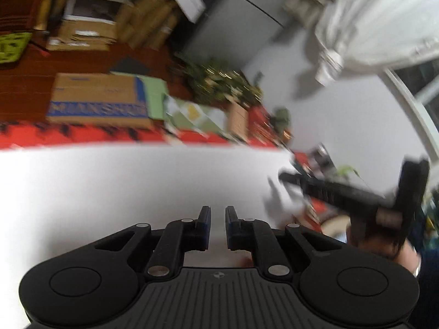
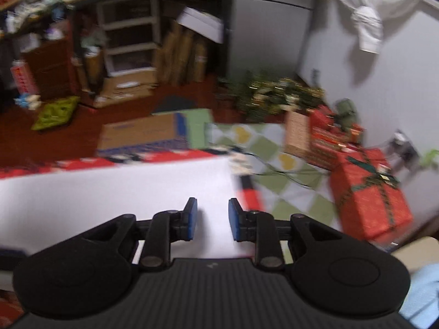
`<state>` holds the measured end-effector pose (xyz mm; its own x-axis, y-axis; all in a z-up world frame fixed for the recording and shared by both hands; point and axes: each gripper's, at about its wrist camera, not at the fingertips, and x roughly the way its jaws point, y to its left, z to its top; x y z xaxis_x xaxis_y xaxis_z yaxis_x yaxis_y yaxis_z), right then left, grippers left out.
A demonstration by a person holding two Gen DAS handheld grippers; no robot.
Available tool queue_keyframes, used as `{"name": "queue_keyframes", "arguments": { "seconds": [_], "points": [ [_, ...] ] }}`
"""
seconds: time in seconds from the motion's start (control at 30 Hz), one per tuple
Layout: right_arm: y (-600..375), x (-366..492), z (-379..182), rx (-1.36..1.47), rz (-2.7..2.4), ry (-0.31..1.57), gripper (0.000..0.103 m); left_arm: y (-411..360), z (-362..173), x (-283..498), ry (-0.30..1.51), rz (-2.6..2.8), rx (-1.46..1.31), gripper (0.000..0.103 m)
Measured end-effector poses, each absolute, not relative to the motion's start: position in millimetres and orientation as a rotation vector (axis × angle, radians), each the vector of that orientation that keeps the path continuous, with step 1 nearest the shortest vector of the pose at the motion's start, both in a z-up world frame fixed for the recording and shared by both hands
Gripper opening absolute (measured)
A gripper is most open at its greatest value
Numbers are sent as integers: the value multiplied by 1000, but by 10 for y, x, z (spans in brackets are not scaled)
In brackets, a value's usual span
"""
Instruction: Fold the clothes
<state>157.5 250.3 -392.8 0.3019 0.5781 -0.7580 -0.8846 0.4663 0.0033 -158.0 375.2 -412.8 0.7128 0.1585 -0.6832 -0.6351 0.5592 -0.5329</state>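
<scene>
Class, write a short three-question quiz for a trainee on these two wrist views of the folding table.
1. True or false: the right claw is gripping a garment.
2. What lies directly ahead of the left claw? A) a bare white table top; B) a folded towel; C) a stack of shirts.
3. In the right wrist view, what colour is the wrapping of the ribboned gift box beside the table?

Key: 1 false, nothing is between its pads. 2 A. 3 red.
</scene>
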Motion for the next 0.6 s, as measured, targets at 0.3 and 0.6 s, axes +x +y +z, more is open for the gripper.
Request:
{"name": "queue_keyframes", "arguments": {
  "seconds": [0.3, 0.6],
  "points": [
    [3071, 1348, -4119, -468, 1063, 794, 32, 4282, -4431, -1515, 716, 565, -752, 8],
    [3238, 1968, -4203, -512, 993, 768, 32, 4419, -4456, -749, 693, 504, -737, 8]
  ]
}}
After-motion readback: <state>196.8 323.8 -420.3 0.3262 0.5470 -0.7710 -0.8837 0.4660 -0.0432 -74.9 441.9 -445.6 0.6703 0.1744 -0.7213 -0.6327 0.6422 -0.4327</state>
